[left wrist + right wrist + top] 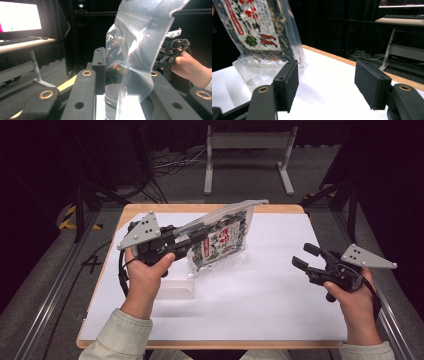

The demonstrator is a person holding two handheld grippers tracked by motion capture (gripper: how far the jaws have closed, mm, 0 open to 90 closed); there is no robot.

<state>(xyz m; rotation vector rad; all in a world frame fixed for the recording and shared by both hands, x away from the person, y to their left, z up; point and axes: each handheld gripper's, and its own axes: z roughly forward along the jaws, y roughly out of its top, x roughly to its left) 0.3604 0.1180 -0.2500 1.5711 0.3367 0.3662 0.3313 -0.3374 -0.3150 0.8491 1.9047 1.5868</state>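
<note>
The bag [222, 240] is a clear plastic one with dark bits inside and a label with red and black writing. It is up off the table, tilted, over the middle near the far edge. The left gripper [192, 240] has its jaws pinched shut on the side of the bag near its top strip, and the left hand [147, 270] holds it up. In the left gripper view the plastic [135, 62] bends and shines between the jaws.

Just under the bag, on the white sheet [280, 290], sits a small clear box [177, 287] near the left side of the table [210, 209].

The right gripper [312, 262] is well apart, near the right edge, and its jaws stand wide with nothing in them. In the right gripper view the bag's bottom hangs close above the box [254, 72].

I think the bag could slip, because the plastic is smooth and only one side is pinched. It could swing and knock the little box. If the pinch is on the thin part only, the bag might sag or crinkle, and the bits inside might get crushed.
</note>
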